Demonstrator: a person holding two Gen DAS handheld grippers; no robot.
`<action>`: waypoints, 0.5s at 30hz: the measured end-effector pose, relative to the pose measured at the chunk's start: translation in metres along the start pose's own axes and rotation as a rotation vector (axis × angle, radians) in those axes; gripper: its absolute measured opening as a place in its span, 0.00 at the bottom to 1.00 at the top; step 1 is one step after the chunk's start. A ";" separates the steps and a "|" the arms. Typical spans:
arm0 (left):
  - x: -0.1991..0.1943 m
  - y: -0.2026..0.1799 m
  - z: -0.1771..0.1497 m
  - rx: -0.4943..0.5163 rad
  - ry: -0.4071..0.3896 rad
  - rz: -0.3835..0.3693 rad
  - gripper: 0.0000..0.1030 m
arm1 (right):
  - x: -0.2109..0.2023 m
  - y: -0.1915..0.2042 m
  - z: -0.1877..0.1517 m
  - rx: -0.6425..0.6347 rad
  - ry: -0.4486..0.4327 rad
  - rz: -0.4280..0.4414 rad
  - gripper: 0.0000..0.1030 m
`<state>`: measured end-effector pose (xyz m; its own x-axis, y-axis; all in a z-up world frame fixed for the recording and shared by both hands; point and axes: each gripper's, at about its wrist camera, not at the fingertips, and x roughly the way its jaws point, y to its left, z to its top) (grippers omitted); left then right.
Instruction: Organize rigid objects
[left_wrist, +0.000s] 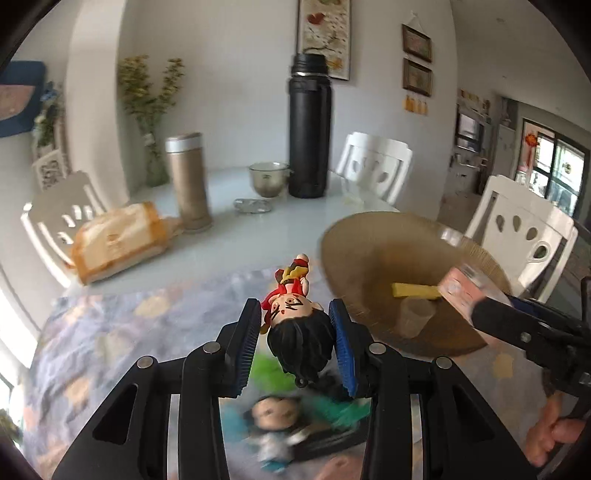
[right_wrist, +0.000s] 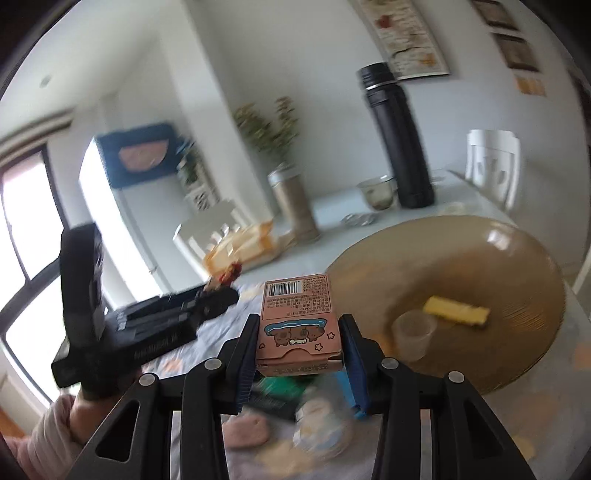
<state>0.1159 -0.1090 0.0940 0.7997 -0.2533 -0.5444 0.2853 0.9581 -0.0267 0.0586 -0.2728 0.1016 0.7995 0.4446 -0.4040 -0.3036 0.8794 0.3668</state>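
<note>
While carrying toward the far-right woven tray (left_wrist: 369, 236): left gripper (left_wrist: 295, 314) pinches figurine (left_wrist: 295, 325) by head; right gripper (right_wrist: 301, 332) clamps pink carton (right_wrist: 299, 325) sidewise for tray placement.

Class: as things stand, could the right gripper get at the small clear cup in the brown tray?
Probably not yet: the right gripper is shut on the pink box. The clear cup stands uncovered in the tray, beside the yellow block.
</note>
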 end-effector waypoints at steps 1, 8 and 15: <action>0.005 -0.006 0.003 0.003 0.004 -0.021 0.34 | 0.000 -0.009 0.001 0.021 -0.012 -0.011 0.40; 0.035 -0.039 0.014 0.029 0.043 -0.082 0.34 | 0.000 -0.056 0.004 0.181 -0.016 -0.040 0.40; 0.051 -0.048 0.007 0.044 0.106 -0.021 0.86 | -0.008 -0.062 0.007 0.236 -0.063 -0.014 1.00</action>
<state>0.1464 -0.1692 0.0733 0.7334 -0.2557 -0.6299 0.3265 0.9452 -0.0035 0.0745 -0.3323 0.0877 0.8356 0.4146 -0.3604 -0.1683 0.8177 0.5505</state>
